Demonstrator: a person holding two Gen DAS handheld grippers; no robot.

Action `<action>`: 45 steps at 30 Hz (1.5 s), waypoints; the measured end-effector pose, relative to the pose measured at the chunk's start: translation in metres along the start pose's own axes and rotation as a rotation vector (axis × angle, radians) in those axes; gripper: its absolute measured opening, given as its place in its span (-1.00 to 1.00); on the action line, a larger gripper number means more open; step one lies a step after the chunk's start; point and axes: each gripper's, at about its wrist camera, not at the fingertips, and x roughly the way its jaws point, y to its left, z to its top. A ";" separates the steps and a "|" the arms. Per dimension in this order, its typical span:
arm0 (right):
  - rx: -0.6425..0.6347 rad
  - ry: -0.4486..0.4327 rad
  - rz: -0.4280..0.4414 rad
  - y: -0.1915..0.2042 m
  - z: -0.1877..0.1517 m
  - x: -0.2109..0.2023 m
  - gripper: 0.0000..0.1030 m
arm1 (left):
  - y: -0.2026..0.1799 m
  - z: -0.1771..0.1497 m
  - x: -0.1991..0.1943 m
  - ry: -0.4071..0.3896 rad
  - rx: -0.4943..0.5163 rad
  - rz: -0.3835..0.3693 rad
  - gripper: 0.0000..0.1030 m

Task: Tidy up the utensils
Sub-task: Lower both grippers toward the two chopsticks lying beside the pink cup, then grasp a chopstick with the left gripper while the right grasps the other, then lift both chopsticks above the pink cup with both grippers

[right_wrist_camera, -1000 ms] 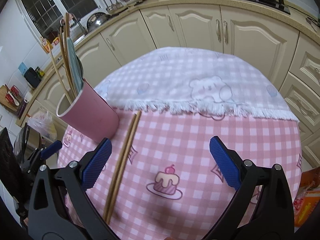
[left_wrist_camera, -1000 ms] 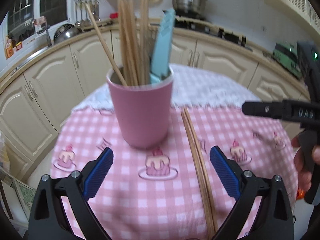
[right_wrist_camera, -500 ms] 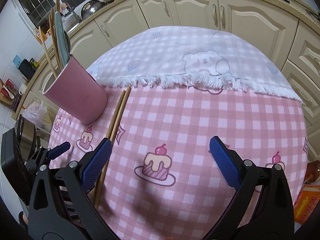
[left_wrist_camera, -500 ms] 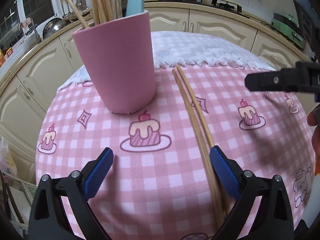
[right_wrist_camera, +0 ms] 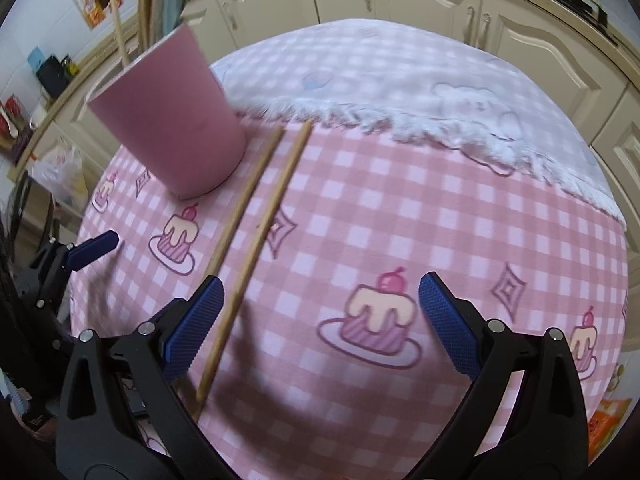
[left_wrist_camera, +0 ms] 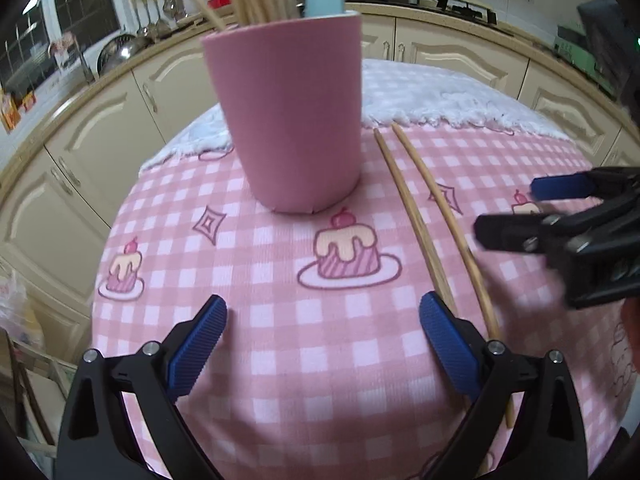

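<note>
Chopsticks [left_wrist_camera: 436, 232], two of them, lie side by side on our pink checked tabletop [left_wrist_camera: 280, 360], center-right of the left view, just right of the pink cup [left_wrist_camera: 292, 120] holding more sticks. We've got the left claw [left_wrist_camera: 322, 344] and right claw [right_wrist_camera: 320, 320] both spread wide, gripping nothing.

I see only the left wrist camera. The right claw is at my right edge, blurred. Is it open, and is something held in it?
Observer: The right claw is open wide and holds nothing.
Operator: Where are the two wooden chopsticks relative to it?
Observer: One of the wooden chopsticks ends between its fingers, just inside the left finger. The other runs behind that finger.
Operator: What is on the far cloth?
Observer: The white fringed cloth carries a faint bear print.
</note>
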 end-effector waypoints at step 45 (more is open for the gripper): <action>-0.059 -0.055 0.086 -0.028 0.012 -0.025 -0.88 | -0.038 0.048 0.001 0.047 0.096 -0.227 -0.89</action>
